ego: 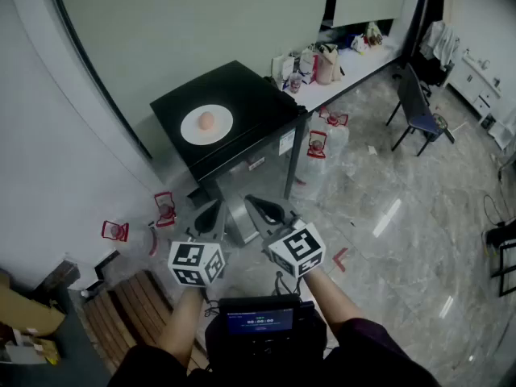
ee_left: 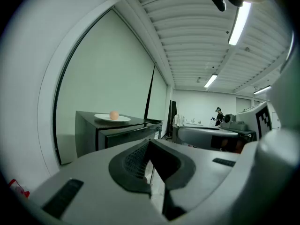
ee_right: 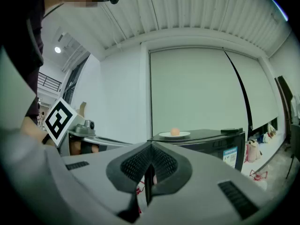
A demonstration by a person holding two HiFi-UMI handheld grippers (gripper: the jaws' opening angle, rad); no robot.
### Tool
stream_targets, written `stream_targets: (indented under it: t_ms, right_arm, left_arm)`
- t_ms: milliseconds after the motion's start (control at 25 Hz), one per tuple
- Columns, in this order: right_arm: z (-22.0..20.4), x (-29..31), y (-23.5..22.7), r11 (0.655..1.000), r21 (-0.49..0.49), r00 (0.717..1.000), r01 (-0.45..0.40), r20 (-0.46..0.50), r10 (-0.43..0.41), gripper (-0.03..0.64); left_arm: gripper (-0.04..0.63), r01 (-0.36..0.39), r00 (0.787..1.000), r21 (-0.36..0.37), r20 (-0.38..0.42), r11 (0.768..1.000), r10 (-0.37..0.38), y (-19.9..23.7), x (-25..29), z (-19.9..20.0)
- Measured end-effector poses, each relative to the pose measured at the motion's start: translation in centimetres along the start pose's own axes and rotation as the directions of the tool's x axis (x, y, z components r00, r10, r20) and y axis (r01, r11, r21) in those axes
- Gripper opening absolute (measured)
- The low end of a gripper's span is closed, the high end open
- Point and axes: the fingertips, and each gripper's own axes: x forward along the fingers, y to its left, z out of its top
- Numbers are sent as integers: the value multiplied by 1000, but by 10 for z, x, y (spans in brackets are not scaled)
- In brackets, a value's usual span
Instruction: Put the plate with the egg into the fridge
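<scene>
Hiding fridge (ee_left: 117,135) base, closed left gripper (ee_left: 150,144)

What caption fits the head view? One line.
Left gripper and right gripper, shut, face the fridge topped by plate and egg.

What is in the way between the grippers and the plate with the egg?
Nothing visible. The left gripper and right gripper, both shut and empty, are held away from the fridge with open space between. The plate with the egg sits on top. The fridge door looks shut, so that blocks the way in.
</scene>
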Motion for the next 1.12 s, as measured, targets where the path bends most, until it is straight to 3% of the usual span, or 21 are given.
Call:
stream_targets:
  t_ms: [440, 720, 840, 960, 1120]
  right_arm:
    - [-18, -1, 14, 1000, 10, 1000, -4, -31, 5, 8]
    - [-57, 18, 27, 991, -15, 987, 133, -85, -134, 9]
    - [-85, 32, 31, 974, -19, 964, 225, -137, -226, 15]
    - [-123, 49, 34, 944, -41, 920, 327, -216, -328, 132]
    - [-163, 71, 46, 894, -52, 853, 444, -280, -440, 137]
  left_arm:
    - [9, -45, 998, -28, -43, 999, 44, 13, -13, -27]
    - [9, -42, 997, 18, -68, 999, 43, 47, -19, -65]
    - [9, -17, 996, 2, -84, 1000, 17, 66, -25, -72]
    - [11, 41, 992, 12, -118, 999, -39, 84, -29, -78]
    - [11, 119, 983, 25, -142, 993, -114, 108, -33, -82]
